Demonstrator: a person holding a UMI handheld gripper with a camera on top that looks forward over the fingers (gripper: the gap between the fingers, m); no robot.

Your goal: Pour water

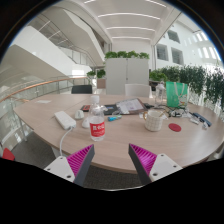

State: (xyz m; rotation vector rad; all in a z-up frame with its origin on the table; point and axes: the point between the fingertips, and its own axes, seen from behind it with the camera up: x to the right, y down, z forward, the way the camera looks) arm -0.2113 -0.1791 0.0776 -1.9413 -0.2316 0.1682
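Nothing is poured yet — my gripper [112, 160] hangs spread and empty, the water bottle [97, 122] upright on the table [50, 135] just ahead, the cup [154, 120] off beside it.

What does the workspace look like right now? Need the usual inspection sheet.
Surface: long light table, items spread along it.
Job's things: clear water bottle with red label, upright, ahead of the fingers; pale cup standing apart from it, beyond the other finger.
Clutter: white flat item beside the bottle, green container, red disc, papers mid-table.
Grippers: gripper open, nothing between the fingers, short of the bottle.
Cables: nothing seen.
Surroundings: indoor hall, potted plants, white cabinet beyond the table.
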